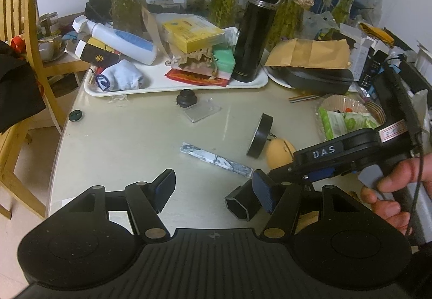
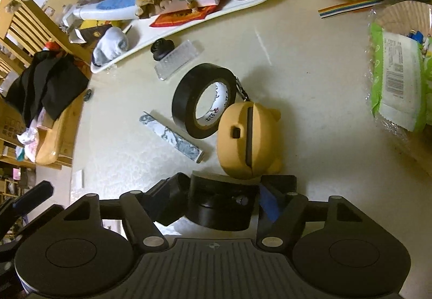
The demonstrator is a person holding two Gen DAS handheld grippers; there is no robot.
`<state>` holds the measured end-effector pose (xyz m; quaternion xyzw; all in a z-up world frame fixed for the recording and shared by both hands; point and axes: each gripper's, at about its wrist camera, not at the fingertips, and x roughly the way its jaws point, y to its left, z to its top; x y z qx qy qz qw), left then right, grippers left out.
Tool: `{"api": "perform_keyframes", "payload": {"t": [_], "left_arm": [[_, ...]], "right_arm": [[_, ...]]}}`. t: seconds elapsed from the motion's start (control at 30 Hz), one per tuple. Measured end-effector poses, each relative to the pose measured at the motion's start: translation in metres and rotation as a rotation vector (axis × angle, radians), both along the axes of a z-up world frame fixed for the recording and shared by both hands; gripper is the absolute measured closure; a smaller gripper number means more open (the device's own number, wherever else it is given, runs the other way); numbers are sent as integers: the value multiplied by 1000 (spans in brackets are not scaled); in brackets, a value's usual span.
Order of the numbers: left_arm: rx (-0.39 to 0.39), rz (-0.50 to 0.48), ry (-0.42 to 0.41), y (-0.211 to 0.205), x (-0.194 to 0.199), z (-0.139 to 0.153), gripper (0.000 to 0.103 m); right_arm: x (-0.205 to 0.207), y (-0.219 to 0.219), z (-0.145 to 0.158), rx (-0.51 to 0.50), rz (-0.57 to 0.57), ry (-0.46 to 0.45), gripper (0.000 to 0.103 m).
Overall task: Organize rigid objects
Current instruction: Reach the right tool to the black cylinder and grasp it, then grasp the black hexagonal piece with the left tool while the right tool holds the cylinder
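Table (image 1: 135,142): smooth, pale, faintly glossy top. Tray (image 1: 172,85) at its far edge: white glossy plastic. Flask (image 1: 253,31) on the tray: glossy black with a metal band. Tape roll (image 2: 199,99): shiny black plastic tape on a white printed paper core. Yellow case (image 2: 243,142): matt, rubbery. Marbled bar (image 2: 172,137): smooth, grey-white. Clear block (image 2: 178,58): transparent plastic. Chair (image 1: 19,15): varnished wood. Right gripper (image 2: 221,201) fingers: matt black plastic, ribbed pads.

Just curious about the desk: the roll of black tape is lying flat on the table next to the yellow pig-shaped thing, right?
Not flat. The roll of black tape stands on its edge, leaning against the yellow pig-shaped thing beside it. The right wrist view shows this through its open core.
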<state>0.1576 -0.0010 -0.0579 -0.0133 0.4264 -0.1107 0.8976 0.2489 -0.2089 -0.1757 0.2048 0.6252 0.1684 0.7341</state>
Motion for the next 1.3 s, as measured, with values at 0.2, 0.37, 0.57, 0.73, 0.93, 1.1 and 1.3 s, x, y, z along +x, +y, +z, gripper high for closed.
{"api": "perform_keyframes", "payload": {"t": [0.2, 0.37, 0.57, 0.73, 0.93, 1.1, 1.3], "left_arm": [[-9, -3, 3, 1, -2, 0, 41], [-7, -10, -1, -1, -3, 0, 41], [-4, -13, 8, -2, -2, -2, 41], [1, -32, 3, -4, -3, -2, 41], [-1, -41, 2, -4, -5, -4, 41], [-6, -46, 5, -5, -4, -7, 41], [-23, -69, -5, -9, -7, -5, 41]], "right_arm": [[2, -3, -8, 0, -33, 11, 42], [-2, -3, -22, 39, -49, 84, 42], [-8, 1, -12, 5, -34, 41, 43], [-12, 6, 8, 8, -6, -5, 43], [-16, 4, 43, -13, -9, -111, 43], [-19, -7, 63, -17, -32, -178, 43], [-25, -22, 83, -26, -59, -243, 43]]}}
